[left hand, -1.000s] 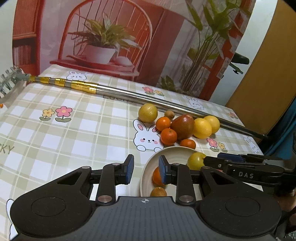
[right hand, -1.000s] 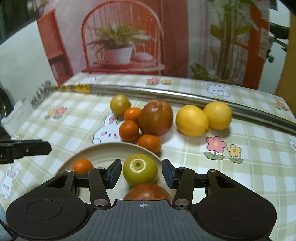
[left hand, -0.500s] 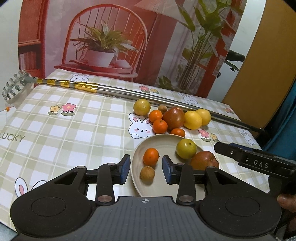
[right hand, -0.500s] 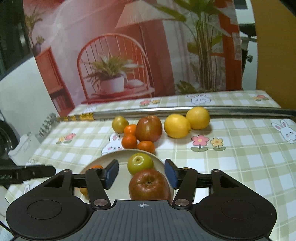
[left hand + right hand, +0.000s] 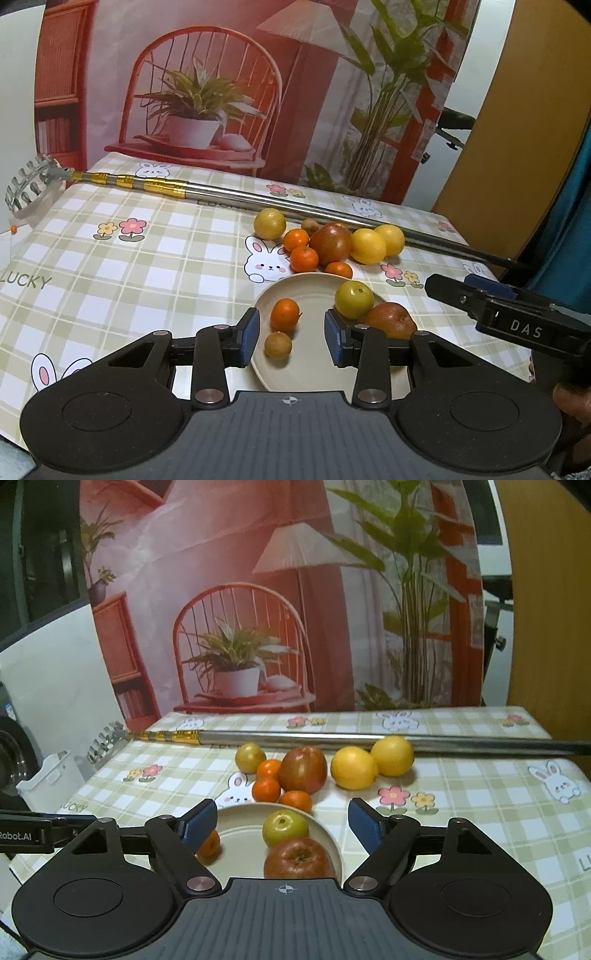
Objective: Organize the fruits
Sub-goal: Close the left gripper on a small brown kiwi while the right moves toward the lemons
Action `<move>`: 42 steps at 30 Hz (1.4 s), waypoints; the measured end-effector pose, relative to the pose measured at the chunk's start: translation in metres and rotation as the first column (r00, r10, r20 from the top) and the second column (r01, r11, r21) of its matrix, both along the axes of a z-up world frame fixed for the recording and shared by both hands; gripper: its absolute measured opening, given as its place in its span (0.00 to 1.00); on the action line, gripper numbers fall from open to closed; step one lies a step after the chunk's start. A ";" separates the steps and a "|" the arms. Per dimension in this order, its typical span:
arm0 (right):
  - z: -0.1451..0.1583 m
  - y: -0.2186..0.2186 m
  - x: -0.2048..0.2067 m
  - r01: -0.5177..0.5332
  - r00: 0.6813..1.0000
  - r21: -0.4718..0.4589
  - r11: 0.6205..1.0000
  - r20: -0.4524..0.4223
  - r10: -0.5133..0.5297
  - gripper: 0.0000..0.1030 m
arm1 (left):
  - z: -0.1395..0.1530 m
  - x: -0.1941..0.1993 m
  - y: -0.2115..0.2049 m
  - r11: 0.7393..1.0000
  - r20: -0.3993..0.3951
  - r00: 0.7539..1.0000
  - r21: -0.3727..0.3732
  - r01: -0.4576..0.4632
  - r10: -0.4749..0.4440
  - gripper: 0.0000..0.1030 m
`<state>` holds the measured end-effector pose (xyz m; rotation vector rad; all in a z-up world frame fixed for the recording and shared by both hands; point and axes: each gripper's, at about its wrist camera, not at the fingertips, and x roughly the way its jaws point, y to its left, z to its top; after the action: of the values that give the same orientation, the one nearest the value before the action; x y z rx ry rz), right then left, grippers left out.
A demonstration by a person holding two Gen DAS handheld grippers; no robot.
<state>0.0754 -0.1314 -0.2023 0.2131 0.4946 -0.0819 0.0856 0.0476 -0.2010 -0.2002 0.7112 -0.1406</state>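
Both tools hang above the near edge of the plate with nothing held, so the step in hand looks like choosing the next fruit from the loose cluster just beyond the plate's far rim. The right gripper has just been spreading its fingers, which stand wide apart with only air between them; the left gripper has its fingers a modest gap apart, also empty, having opened a little and then settled. To do this well, I would send the right gripper for a big piece, the loose red apple or one of the two lemons near the metal pole, since its gap suits a broad fruit, and leave the small tangerines to the left. The cluster is tightly packed, several pieces touching, so coming down from above and closing across the widest part should avoid nudging neighbours into a roll across the desk. On the plate lie a tangerine, a small brown round fruit, a yellow-green plum-like fruit and a red apple, the last two touching at the right side. The left half of the plate is barer, and a heavy fruit is best set there. All skins look smooth and glossy, likely slippery under a light pinch.
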 end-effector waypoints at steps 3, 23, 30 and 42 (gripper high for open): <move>0.002 -0.002 -0.003 0.005 1.000 0.002 1.000 0.016 -0.005 0.73 | -0.001 0.001 0.001 1.000 0.004 1.000 0.000 0.002 -0.002 0.39; 0.009 -0.069 0.011 0.113 0.992 0.030 0.993 0.048 -0.115 0.74 | 0.021 0.053 0.034 0.999 0.034 0.999 0.048 0.001 -0.003 0.51; 0.004 -0.092 0.029 0.150 0.988 -0.005 0.989 0.042 -0.149 0.74 | 0.026 0.088 0.034 0.999 0.015 0.999 0.029 0.034 -0.035 0.51; -0.012 -0.115 0.072 0.151 0.989 0.011 0.989 -0.002 -0.151 0.74 | -0.002 0.201 -0.005 0.993 -0.087 0.991 -0.078 0.092 -0.099 0.49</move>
<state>0.1478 -0.2465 -0.2147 0.2610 0.4798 -0.2270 0.2869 0.0429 -0.2033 -0.2442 0.8069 -0.2505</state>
